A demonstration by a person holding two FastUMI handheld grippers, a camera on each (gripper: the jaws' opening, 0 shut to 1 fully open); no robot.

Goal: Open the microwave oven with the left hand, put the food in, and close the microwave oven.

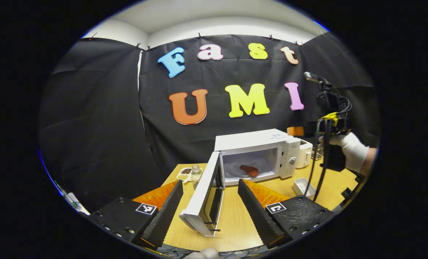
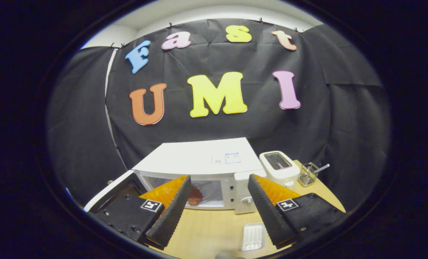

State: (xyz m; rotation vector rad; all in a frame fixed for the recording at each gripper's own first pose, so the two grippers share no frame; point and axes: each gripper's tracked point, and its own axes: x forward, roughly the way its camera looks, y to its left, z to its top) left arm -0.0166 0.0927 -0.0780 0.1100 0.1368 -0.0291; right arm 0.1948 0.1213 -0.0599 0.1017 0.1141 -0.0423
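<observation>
A white microwave oven [image 1: 257, 144] stands on the wooden table with its door [image 1: 205, 196] swung wide open toward me. A red piece of food [image 1: 249, 169] lies on the plate inside the cavity. My left gripper [image 1: 210, 201] is open, its fingers on either side of the door's free edge without pressing it. In the left gripper view the right gripper [image 1: 330, 118] hangs above and right of the oven, held by a white-gloved hand [image 1: 350, 149]. In the right gripper view the right gripper [image 2: 217, 205] is open and empty above the microwave oven [image 2: 199, 162], with the food [image 2: 195, 198] visible inside.
A white toaster [image 2: 280, 169] stands right of the oven, with a wire basket [image 2: 307, 174] beyond it. A small white tray [image 2: 253, 235] lies on the table in front. A dish of seeds [image 1: 185, 173] and a small jar [image 1: 196, 173] sit left of the door.
</observation>
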